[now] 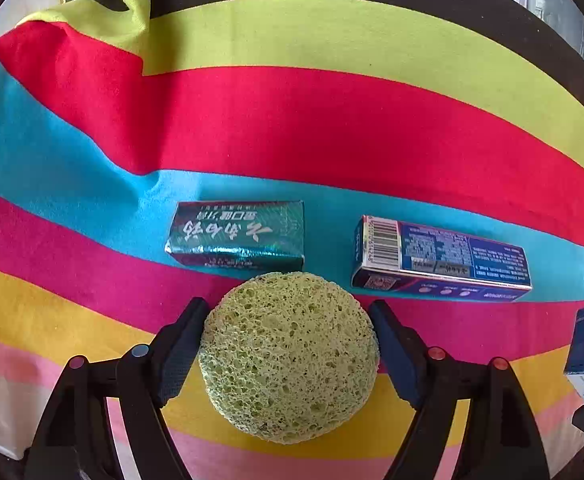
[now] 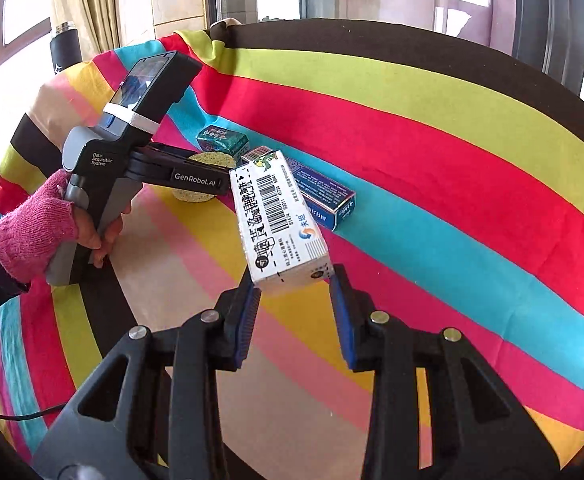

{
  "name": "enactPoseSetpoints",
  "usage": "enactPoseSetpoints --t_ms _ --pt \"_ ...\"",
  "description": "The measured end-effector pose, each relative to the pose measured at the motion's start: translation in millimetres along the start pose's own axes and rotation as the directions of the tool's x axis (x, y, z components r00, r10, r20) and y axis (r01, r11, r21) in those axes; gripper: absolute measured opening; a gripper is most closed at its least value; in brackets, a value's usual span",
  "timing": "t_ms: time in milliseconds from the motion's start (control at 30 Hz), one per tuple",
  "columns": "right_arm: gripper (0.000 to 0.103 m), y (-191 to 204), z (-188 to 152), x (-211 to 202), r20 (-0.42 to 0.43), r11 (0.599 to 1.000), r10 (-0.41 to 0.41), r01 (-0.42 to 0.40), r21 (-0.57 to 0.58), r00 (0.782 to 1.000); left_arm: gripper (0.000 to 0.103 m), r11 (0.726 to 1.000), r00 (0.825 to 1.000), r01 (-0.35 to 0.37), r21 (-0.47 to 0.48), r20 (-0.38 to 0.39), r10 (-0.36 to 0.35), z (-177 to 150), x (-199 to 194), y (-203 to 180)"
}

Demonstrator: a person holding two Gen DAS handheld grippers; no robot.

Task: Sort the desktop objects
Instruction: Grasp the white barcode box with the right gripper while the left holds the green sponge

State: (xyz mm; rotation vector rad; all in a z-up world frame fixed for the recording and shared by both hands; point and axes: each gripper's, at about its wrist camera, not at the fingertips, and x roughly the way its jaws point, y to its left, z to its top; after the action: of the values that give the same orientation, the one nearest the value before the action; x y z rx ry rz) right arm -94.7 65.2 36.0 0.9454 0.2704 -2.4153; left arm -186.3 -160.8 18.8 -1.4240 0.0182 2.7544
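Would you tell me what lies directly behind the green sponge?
Behind the green sponge lies the teal box on the striped cloth; the sponge covers part of the box's near bottom edge, so contact cannot be judged.

The left wrist view looks steeply down from close above the striped tablecloth (image 1: 292,120), facing the table's far edge, with a green sponge (image 1: 290,354) filling its lower middle. The right wrist view sits higher and further back, facing obliquely across the table toward windows. Both share the sponge (image 2: 202,160), the teal box (image 1: 238,236) (image 2: 222,140) and the blue box (image 1: 439,260) (image 2: 323,196).
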Motion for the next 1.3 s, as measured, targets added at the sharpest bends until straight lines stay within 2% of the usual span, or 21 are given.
enactPoseSetpoints --t_ms 100,267,300,400,433,533,567,667,700,767,800,833,933,1000,1033,1067,1200,1300 --pt "0.038 9.0 -13.4 -7.4 -0.013 0.999 0.005 -0.005 0.047 1.000 0.081 0.999 0.999 0.040 0.010 -0.008 -0.040 -19.5 -19.0 2.8" --pt "0.037 29.0 -35.5 -10.8 -0.050 0.994 0.014 -0.009 0.112 0.999 0.081 0.998 0.998 0.058 0.017 -0.005 -0.058 -62.3 -58.6 11.2" --pt "0.037 34.2 -38.2 -11.9 -0.058 0.993 0.011 -0.004 0.118 0.998 0.081 0.998 0.998 0.060 0.013 -0.002 -0.060 -69.0 -62.3 25.7" --pt "0.037 49.7 -47.0 -20.7 -0.072 0.991 0.012 -0.002 0.133 0.997 0.081 0.997 0.997 0.077 0.002 0.009 -0.077 -89.5 -85.5 38.7" --pt "0.037 54.5 -53.5 -28.8 -0.071 0.991 0.005 0.005 0.134 0.997 0.081 0.997 0.997 0.075 0.002 0.014 -0.075 -90.2 -86.6 26.4" --pt "0.037 68.4 -62.8 -37.8 -0.083 0.990 -0.002 0.013 0.137 0.997 0.081 0.996 0.996 0.092 0.000 0.011 -0.092 -128.8 -109.7 -1.4" --pt "0.037 71.4 -67.8 -42.3 -0.090 0.989 0.006 0.008 0.148 0.996 0.081 0.995 0.995 0.096 0.000 0.007 -0.096 -128.1 -98.4 -5.3" --pt "0.038 73.3 -79.0 -42.7 -0.122 0.982 0.033 -0.010 0.187 0.992 0.081 0.995 0.995 0.099 0.017 -0.012 -0.099 -143.6 -95.9 -2.7" --pt "0.039 72.5 -81.0 -44.2 -0.114 0.981 0.036 -0.014 0.193 0.993 0.081 0.995 0.996 0.088 0.036 0.003 -0.088 -148.8 -100.6 -0.8" --pt "0.059 70.5 -78.7 -43.5 -0.126 0.981 0.004 0.021 0.194 0.992 0.081 0.996 0.998 0.069 0.055 0.001 -0.069 -152.7 -93.2 -4.6" --pt "0.063 69.2 -76.7 -42.5 -0.128 0.981 -0.009 0.034 0.192 0.992 0.082 0.996 0.998 0.067 0.058 0.003 -0.068 -150.5 -89.8 -4.1" --pt "0.066 68.2 -74.4 -39.5 -0.128 0.981 -0.014 0.039 0.190 0.992 0.082 0.996 0.998 0.061 0.065 0.005 -0.062 -150.8 -88.7 -5.1" --pt "0.067 68.6 -67.0 -30.5 -0.134 0.985 -0.025 0.047 0.167 0.991 0.083 0.997 0.999 0.042 0.061 0.000 -0.042 -151.3 -88.3 -5.1" --pt "0.061 73.0 -64.4 -26.8 -0.144 0.988 -0.050 0.070 0.139 0.988 0.084 0.998 0.999 0.031 0.054 -0.008 -0.031 -154.7 -91.8 -4.1" --pt "0.039 76.4 -64.3 -26.9 -0.144 0.989 -0.068 0.086 0.124 0.987 0.084 0.998 1.000 0.030 0.051 -0.008 -0.029 -157.6 -93.6 -3.0" --pt "0.036 80.3 -65.1 -27.7 -0.145 0.989 -0.085 0.101 0.110 0.986 0.084 0.998 1.000 0.028 0.048 -0.007 -0.027 -161.1 -95.9 -1.3" --pt "0.036 92.3 -75.3 -39.0 -0.136 0.986 -0.104 0.120 0.112 0.985 0.080 0.998 0.999 0.042 0.044 0.000 -0.042 -172.8 -105.8 8.1" --pt "0.036 97.2 -82.3 -54.4 -0.118 0.980 -0.099 0.117 0.163 0.988 0.080 0.998 0.998 0.067 0.010 -0.001 -0.067 -179.4 -113.3 19.4"
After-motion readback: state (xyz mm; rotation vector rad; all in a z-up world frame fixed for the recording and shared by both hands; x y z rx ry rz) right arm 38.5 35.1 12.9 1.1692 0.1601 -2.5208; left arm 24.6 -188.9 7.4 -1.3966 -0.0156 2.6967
